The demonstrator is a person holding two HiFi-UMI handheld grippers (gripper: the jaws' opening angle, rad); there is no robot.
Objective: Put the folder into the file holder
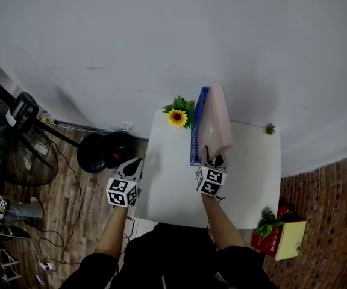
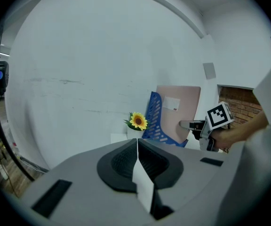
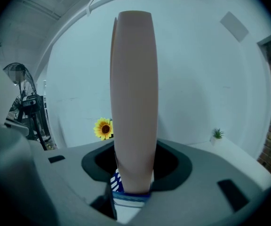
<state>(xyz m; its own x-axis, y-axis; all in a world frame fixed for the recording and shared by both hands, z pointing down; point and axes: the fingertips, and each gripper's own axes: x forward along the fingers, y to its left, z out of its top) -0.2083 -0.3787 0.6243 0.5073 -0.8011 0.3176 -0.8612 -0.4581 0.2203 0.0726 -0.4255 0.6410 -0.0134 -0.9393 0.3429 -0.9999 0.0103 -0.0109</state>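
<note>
A pink folder [image 1: 217,116] stands upright inside the blue mesh file holder [image 1: 196,131] at the back of the white table [image 1: 173,188]. My right gripper [image 1: 213,159] is at the folder's near edge, shut on it. In the right gripper view the folder's spine [image 3: 133,102] fills the gap between the jaws, with the blue holder [image 3: 121,192] just below. My left gripper [image 1: 135,165] hangs off the table's left edge, shut and holding nothing. The left gripper view shows the folder [image 2: 180,112], the holder [image 2: 155,119] and the right gripper [image 2: 187,125] from the side.
A potted sunflower [image 1: 177,117] stands just left of the holder. A tiny green plant [image 1: 270,129] sits at the table's far right corner. A fan [image 1: 17,143], a black round object [image 1: 104,152] and cables lie on the floor at left. A red and yellow box [image 1: 279,236] stands on the floor at right.
</note>
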